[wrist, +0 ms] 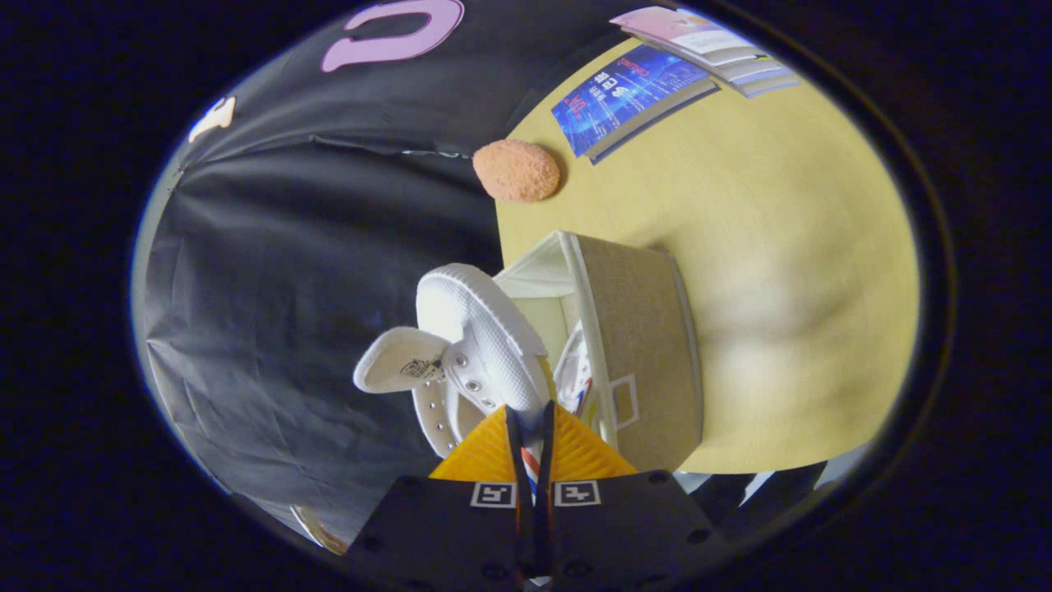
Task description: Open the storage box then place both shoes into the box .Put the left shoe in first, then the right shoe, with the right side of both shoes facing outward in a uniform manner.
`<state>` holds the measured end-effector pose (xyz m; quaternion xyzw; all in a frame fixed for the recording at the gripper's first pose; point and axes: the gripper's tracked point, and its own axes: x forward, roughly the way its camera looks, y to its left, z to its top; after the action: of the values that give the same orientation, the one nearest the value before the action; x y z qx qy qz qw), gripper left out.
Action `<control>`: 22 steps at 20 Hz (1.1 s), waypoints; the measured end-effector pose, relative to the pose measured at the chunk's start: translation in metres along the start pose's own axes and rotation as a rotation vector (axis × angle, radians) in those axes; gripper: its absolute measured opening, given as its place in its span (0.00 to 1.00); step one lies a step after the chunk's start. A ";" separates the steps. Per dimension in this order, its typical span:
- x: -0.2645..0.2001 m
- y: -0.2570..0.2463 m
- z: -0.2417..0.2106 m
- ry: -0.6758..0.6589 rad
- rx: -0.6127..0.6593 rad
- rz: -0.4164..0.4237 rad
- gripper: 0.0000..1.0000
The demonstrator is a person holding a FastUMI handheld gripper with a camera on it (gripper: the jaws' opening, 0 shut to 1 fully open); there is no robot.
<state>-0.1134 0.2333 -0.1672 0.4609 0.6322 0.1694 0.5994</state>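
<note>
My gripper (532,440) is rolled sideways and shut on a white shoe (477,345), its orange fingers (575,450) pinching the shoe's heel edge with the red-and-blue stripe. The shoe hangs toe-forward, its tongue (399,362) flopping out toward the black cloth. Just beyond it stands the beige storage box (641,345) on the yellow table (781,271), its white-lined mouth open toward the shoe. Inside the box lies another white shoe (575,374), partly hidden behind the held one and the box wall.
An orange sponge-like lump (516,170) rests at the table's edge beyond the box. A blue booklet (629,99) and a stack of papers (707,45) lie farther off. Black cloth (312,271) hangs past the table edge.
</note>
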 end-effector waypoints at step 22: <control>-0.037 0.007 0.031 -0.168 -0.072 -0.074 0.16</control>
<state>-0.0880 0.1971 -0.1465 0.4279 0.5898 0.1306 0.6723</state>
